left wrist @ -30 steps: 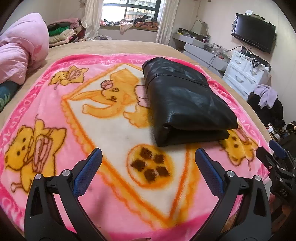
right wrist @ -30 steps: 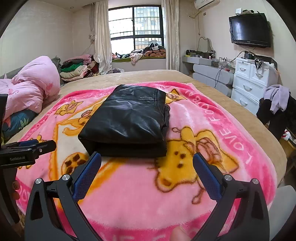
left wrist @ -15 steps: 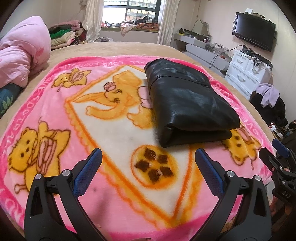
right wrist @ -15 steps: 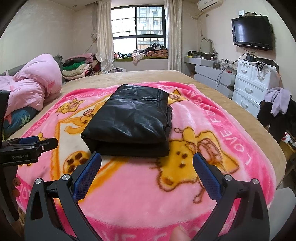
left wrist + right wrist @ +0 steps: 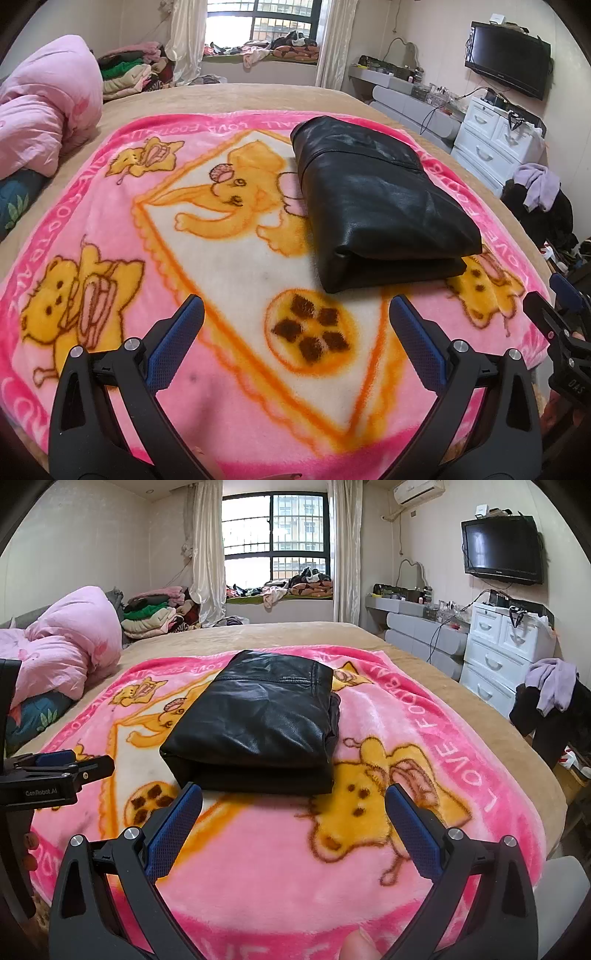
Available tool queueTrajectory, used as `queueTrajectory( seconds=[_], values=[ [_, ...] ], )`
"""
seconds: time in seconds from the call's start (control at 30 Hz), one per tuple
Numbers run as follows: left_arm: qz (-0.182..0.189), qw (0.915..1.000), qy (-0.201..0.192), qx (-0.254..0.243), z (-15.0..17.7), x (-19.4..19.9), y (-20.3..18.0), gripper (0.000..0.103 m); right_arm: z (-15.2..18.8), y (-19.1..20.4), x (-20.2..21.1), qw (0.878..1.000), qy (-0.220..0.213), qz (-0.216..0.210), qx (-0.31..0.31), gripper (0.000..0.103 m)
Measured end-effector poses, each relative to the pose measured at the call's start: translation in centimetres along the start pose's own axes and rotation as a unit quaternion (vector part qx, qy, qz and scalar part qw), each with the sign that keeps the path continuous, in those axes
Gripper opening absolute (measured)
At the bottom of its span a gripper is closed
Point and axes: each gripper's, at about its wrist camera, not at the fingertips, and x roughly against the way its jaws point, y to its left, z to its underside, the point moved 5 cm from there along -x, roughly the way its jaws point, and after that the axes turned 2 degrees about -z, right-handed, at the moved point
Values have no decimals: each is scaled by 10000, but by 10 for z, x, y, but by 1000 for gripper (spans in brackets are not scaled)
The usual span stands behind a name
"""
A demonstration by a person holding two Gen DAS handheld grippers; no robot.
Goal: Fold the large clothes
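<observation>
The folded black leather garment [image 5: 255,725] lay lengthwise ahead, nearer the right tongs [image 5: 293,825]; both tongs, the left tongs [image 5: 295,341] included, gaped empty.

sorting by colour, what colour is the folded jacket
Black, glossy leather-like jacket; clearest in the right wrist view.

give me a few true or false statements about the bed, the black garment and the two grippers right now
1. The black garment lies folded into a compact rectangle. True.
2. The left gripper is clamped on the garment. False: its fingers are spread apart, short of the garment, holding nothing.
3. The garment rests on the pink cartoon blanket. True.
4. The right gripper holds a corner of the blanket. False: it is open and holds nothing.
5. The wall television is showing a picture. False: its screen is dark.
</observation>
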Motion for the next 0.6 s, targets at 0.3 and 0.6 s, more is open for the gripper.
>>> queueTrajectory(
  seconds=[0.3, 0.6],
  values=[
    [-27, 10000, 14, -18, 0, 0, 1, 94, 0, 1, 1, 10000, 0, 7, 9, 99],
    [63, 9999, 87, -3, 5, -2, 7, 94, 2, -6, 2, 9999, 49, 108, -51, 99]
  ],
)
